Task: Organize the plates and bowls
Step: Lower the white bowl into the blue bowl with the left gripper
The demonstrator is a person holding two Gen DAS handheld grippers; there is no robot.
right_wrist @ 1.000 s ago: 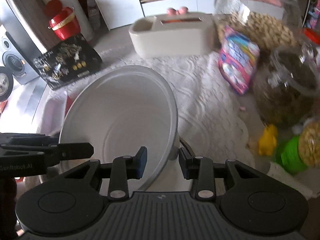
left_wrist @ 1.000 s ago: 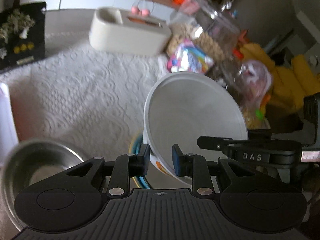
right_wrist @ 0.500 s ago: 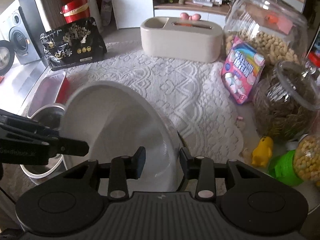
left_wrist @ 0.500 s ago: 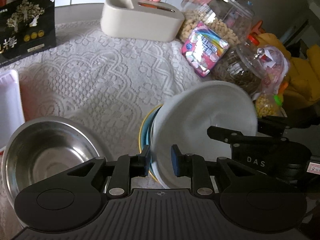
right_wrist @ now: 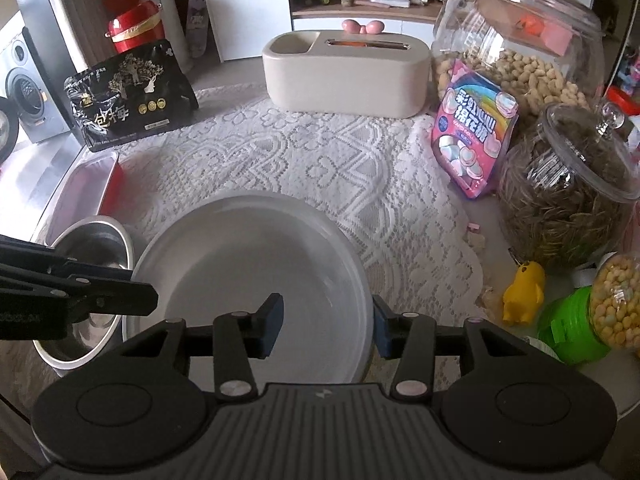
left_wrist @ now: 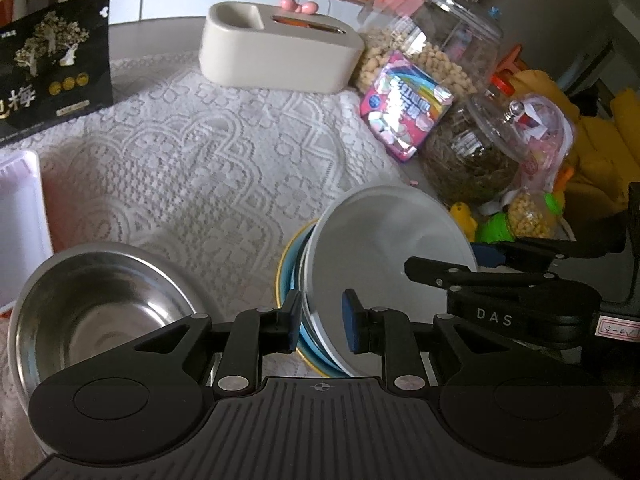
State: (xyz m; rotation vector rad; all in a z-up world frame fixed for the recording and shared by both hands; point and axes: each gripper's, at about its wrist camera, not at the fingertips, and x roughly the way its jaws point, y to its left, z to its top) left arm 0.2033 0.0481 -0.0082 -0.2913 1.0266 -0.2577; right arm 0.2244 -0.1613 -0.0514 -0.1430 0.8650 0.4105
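Note:
A white bowl (left_wrist: pixel 384 248) sits nested on a stack with a blue and yellow-rimmed plate (left_wrist: pixel 290 272) under it, near the table's front. My left gripper (left_wrist: pixel 320 322) straddles the bowl's left rim, its jaws a little apart. My right gripper (right_wrist: pixel 326 326) is open around the bowl's right rim (right_wrist: pixel 256 268); one pad is inside the bowl, the other outside. A steel bowl (left_wrist: pixel 96 316) stands to the left of the stack and also shows in the right wrist view (right_wrist: pixel 96 280).
On the lace cloth stand a beige box (left_wrist: pixel 276 56) at the back, a black snack bag (left_wrist: pixel 52 64), a pink tray (left_wrist: pixel 20 220), a candy packet (left_wrist: pixel 404 104) and glass jars (left_wrist: pixel 472 152) at the right. A yellow duck toy (right_wrist: pixel 522 292) lies near the right edge.
The white bowl came down from a tilted, lifted pose onto the plate stack. My right gripper's jaws have opened wider around its rim. My left jaws have eased apart slightly.

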